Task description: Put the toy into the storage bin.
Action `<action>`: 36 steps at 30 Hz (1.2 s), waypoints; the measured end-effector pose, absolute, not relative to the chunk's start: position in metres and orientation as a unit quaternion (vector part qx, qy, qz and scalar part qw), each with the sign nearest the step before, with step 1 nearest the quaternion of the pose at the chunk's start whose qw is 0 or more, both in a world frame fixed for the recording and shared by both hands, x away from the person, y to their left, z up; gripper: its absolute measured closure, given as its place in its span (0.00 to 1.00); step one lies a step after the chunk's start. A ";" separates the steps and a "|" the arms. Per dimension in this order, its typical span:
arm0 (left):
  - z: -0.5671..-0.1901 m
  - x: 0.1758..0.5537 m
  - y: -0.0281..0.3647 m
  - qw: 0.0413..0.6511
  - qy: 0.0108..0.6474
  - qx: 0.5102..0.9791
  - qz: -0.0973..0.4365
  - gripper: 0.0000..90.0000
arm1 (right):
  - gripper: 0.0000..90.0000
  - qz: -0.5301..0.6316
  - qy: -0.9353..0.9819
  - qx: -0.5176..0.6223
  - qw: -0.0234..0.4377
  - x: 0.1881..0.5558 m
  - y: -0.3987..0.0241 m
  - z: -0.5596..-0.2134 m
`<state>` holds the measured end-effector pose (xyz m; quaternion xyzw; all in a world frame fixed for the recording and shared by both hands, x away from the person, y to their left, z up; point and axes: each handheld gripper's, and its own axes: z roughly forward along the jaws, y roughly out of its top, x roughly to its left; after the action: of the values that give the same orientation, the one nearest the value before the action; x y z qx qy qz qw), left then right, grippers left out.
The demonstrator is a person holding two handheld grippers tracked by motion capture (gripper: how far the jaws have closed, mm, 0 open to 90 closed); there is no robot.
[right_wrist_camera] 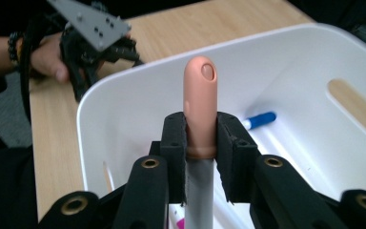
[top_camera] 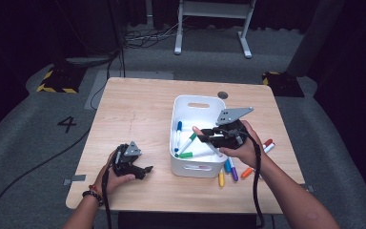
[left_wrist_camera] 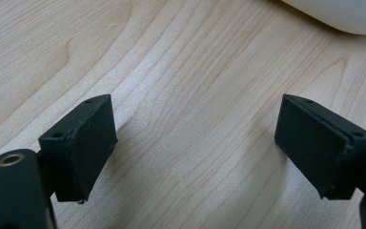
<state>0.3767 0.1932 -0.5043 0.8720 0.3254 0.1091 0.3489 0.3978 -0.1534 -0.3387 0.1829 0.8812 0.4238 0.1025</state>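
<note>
Overhead, the wooden table (top_camera: 138, 114) carries a white bin (top_camera: 196, 102) right of its middle, with several markers lying inside it and a few more loose on the wood by its near right corner. Over the bin's right side the right hand (top_camera: 240, 148) comes in on an outstretched forearm and holds the right gripper (right_wrist_camera: 201, 138) level, pointing left across the opening; its jaws are clamped on a marker (right_wrist_camera: 200, 105) with a peach cap, which sticks out past them above the bin. Down at the table's near left the left hand (top_camera: 116, 179) rests on the wood, and the left gripper (left_wrist_camera: 195, 143) has its jaws spread wide over bare wood.
</note>
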 end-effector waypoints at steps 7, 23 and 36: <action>-0.504 0.377 0.193 0.350 0.325 0.872 0.109 0.16 | 0.83 0.359 0.923 0.131 0.047 0.409 -0.151 -0.364; -0.504 0.377 0.193 0.349 0.325 0.872 0.109 0.16 | 0.83 0.278 0.956 0.087 0.038 0.406 -0.135 -0.373; -0.504 0.377 0.193 0.350 0.325 0.872 0.109 0.16 | 0.74 0.264 0.959 0.093 0.041 0.405 -0.135 -0.376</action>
<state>0.3767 0.1932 -0.5044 0.8719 0.3252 0.1085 0.3496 0.4047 -0.1349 -0.3759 0.0934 0.9592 0.2636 0.0415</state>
